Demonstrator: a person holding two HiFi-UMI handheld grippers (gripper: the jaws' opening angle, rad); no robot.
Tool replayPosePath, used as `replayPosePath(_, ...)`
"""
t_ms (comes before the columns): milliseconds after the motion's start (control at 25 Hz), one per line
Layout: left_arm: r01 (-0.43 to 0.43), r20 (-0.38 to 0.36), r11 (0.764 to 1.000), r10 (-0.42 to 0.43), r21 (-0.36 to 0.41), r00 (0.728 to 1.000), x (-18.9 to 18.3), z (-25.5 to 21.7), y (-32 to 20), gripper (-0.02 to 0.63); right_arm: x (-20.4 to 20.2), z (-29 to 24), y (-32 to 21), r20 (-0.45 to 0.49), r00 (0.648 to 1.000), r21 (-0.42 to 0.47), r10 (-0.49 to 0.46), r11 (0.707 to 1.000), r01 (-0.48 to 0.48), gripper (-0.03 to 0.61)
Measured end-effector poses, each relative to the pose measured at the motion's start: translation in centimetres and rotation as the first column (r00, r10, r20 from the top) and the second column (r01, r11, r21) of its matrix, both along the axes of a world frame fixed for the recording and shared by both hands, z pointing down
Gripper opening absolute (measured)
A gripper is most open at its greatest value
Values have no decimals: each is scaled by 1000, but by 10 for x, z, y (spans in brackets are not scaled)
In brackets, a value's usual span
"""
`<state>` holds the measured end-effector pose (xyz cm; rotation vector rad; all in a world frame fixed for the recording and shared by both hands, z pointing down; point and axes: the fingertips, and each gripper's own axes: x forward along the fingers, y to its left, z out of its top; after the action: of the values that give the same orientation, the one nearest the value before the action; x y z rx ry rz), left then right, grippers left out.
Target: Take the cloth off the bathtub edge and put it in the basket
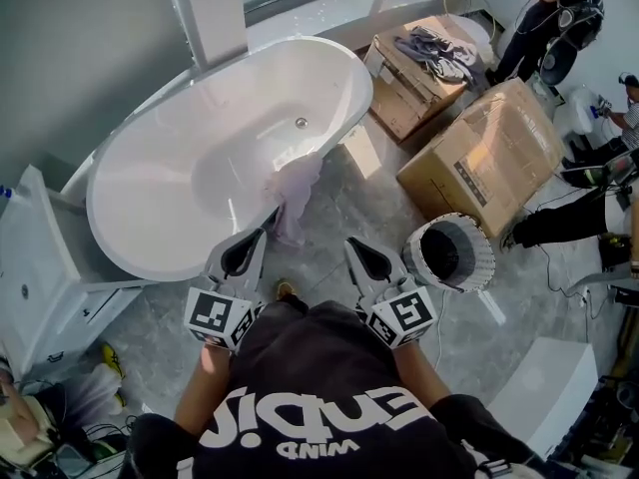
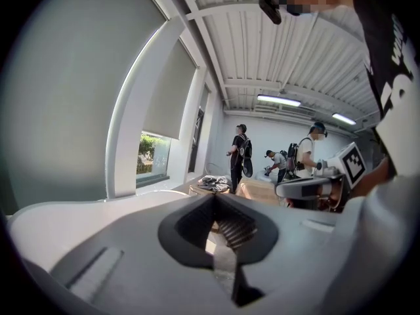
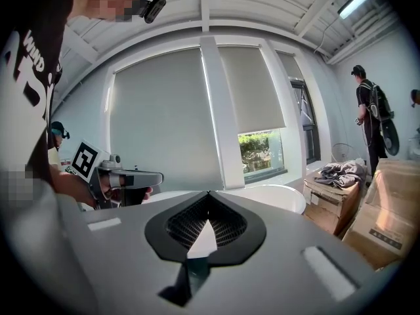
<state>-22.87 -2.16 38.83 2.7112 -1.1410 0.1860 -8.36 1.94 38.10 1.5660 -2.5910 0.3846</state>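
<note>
Your shirt (image 1: 329, 387) fills the bottom of the head view and hides the floor beneath it. The cloth (image 1: 298, 190) hangs down the bathtub (image 1: 150, 238) wall, but you cannot tell whether its lower end touches the tip of the left gripper (image 1: 268, 220). The inside of the basket (image 1: 451, 254) is dark, so nothing in it can be made out. The label on the carton (image 1: 489, 158) is too small to read. The people (image 1: 574, 218) at the right edge are cut off.

At the upper right of the head view you have a large cardboard box (image 1: 489, 158) lying on the grey tiled floor (image 1: 349, 203). Behind it a smaller cardboard box (image 1: 409, 93) carries a heap of grey clothes (image 1: 436, 53). Beyond them, a person in black (image 1: 559, 13) bends forward. A white cabinet (image 1: 40, 267) fills your left edge.
</note>
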Motion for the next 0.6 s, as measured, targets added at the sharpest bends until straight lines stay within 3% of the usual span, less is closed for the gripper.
replayPosePath(320, -15, -4, 1000, 15, -13, 1000, 13, 0, -34, -3, 7, 1, -35, 24, 999, 12, 22, 1000, -22, 9)
replayPosePath(600, 12, 3, 1000, -12, -18, 1000, 22, 2, -61, -3, 13, -1, -69, 35, 999, 16, -18, 1000, 18, 9)
